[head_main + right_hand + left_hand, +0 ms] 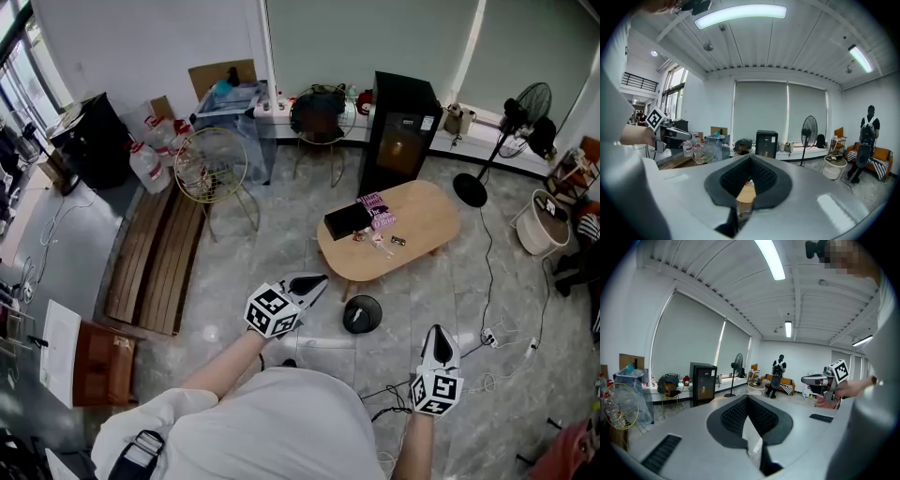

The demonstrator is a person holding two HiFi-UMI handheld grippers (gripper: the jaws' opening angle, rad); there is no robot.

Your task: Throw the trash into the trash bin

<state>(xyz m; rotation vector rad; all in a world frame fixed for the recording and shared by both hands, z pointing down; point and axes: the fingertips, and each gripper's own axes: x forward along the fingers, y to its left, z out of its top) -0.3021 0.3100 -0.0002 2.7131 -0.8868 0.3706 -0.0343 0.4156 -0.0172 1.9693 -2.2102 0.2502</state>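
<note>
Your left gripper point(322, 279) is held out level over the grey floor point(281, 253). It is clenched: in the left gripper view the two dark pads meet at their tips, and only floor shows through the gap below them. Your right gripper point(437, 332) is nearer to you and further right. Its jaws are also pressed together with nothing held. In the right gripper view, a strip of the wooden desk point(431, 220) shows through the slit under its tips.

The trash point(379, 241) lies on that oval desk, towards its left end. It is a few small scraps close together, too small in the head view to say what each one is. Just to their far side lie a black box point(346, 220) and two pink packets point(377, 210), which touch or nearly touch one another.

The trash bin point(362, 314) is round and black. It stands on the floor just beside the near left edge of the desk, between your two grippers and a little farther from you than either. Neither gripper touches it.

Beyond the desk a black cabinet point(401, 131) stands against the far wall. A standing fan point(525, 111) is to its right, and a wire chair point(211, 167) is well off to the left.
</note>
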